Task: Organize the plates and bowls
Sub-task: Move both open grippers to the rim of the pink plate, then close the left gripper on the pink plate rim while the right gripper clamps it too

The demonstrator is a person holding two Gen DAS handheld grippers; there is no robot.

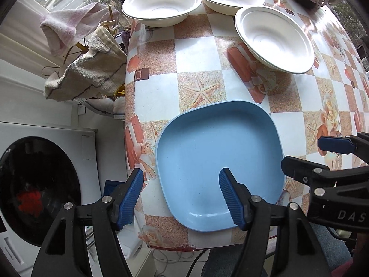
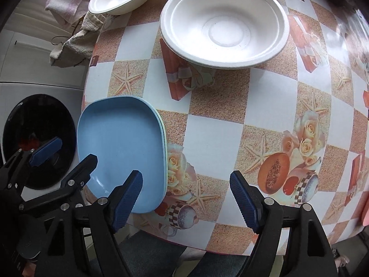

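The table (image 1: 200,53) fills both views. My blue plates (image 1: 219,161) sit stacked low centre in the left wrist view, at the table's near edge; the right view shows several rims, so the plate pile looks finished. Three white bowls (image 1: 159,3) remain apart along the top of the frame, the nearest bowl (image 2: 224,23) upper centre in the right view. Next I judge I must nest those bowls. My left gripper (image 1: 181,194) stands apart, one finger over the plate, clamping nothing; my right gripper (image 2: 185,196) gapes over bare cloth. Only "DAS" is readable, lower right, on the other tool.
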